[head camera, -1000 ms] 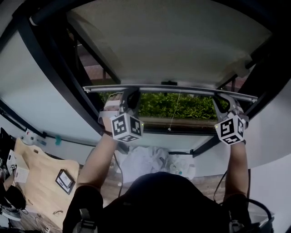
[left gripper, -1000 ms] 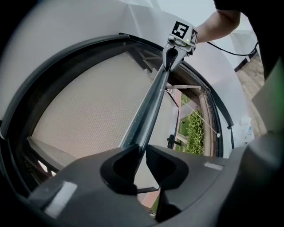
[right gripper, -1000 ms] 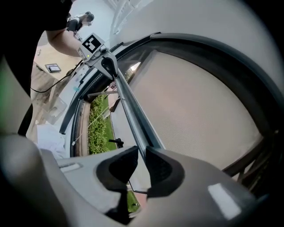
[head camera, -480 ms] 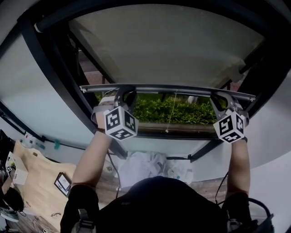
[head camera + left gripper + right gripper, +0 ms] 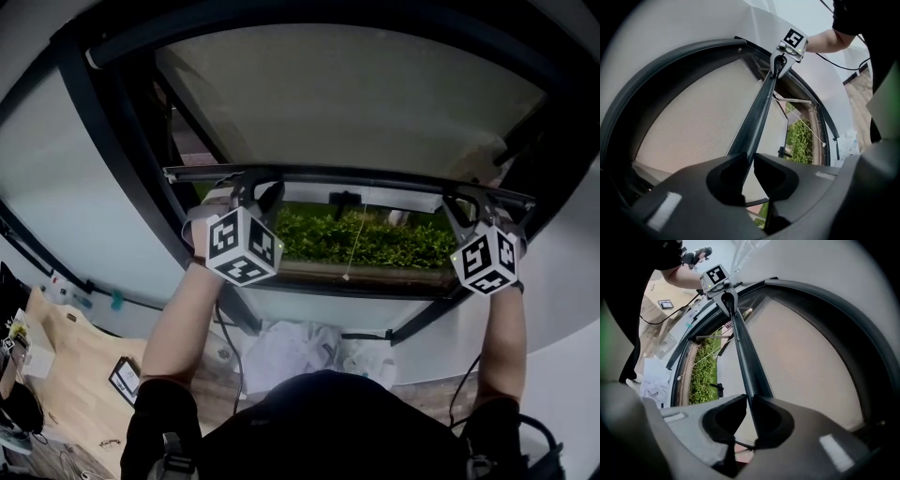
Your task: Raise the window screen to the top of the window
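The window screen [image 5: 347, 94] is a pale mesh sheet inside a dark window frame [image 5: 112, 159]. Its grey bottom bar [image 5: 347, 178] runs level across the head view. My left gripper [image 5: 253, 187] clamps the bar near its left end, and my right gripper [image 5: 466, 202] clamps it near the right end. In the left gripper view the bar [image 5: 757, 117] passes between the jaws of the left gripper [image 5: 747, 161], pads pressing it. In the right gripper view the bar [image 5: 743, 352] sits pinched in the right gripper [image 5: 751, 401], whose jaws are closing tighter.
Below the bar the window is open onto a green hedge [image 5: 375, 239], with a thin pull cord [image 5: 354, 244] hanging down. A small black handle [image 5: 347, 199] sits under the bar's middle. White bags [image 5: 300, 352] lie below the sill, and a wooden table [image 5: 66, 356] stands at lower left.
Both grippers and the bottom bar have risen together in the frame. The strip of hedge showing beneath the bar has grown taller.
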### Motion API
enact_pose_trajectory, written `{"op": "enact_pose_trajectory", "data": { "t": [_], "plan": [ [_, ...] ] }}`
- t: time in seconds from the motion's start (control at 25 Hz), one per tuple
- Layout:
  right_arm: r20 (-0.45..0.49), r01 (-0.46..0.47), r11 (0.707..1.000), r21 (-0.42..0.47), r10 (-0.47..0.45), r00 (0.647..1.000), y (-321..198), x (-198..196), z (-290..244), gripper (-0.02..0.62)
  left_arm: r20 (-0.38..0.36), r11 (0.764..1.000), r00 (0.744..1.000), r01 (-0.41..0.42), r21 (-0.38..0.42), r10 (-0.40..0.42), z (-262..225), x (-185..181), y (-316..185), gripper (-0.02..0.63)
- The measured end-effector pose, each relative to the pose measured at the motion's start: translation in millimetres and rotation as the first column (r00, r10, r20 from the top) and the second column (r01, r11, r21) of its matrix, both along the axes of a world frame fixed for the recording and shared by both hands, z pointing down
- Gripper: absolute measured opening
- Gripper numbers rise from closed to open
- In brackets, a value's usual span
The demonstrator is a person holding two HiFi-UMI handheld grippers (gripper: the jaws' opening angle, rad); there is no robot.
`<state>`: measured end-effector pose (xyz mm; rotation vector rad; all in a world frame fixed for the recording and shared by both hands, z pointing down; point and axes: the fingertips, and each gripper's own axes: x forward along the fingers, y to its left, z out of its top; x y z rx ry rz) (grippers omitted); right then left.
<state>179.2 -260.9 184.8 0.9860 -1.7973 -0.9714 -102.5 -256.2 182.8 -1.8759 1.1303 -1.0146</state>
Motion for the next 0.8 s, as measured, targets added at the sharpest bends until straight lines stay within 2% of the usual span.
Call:
{"op": "enact_pose_trajectory", "data": {
  "t": [0.28,0.52,0.8],
  "plan": [
    [-0.082,-0.01,1.0,0.017,0.012,0.997,1,-1,-23,0.046,0.058,1.0,0.998,0.024,0.014,-0.025,-24,-1,1,0.048],
    [-0.089,-0.016,0.998,0.057,0.021,0.996,-1,0,-43,0.046,0.06,0.998,0.998,0.028,0.052,-0.031,-44,0,-3,0.048],
    [-0.047,-0.017,0.992,0.122,0.023,0.999,-1,0,-76,0.044,0.041,0.994,0.999,0.023,0.105,-0.028,-78,0,-5,0.051]
  ]
}}
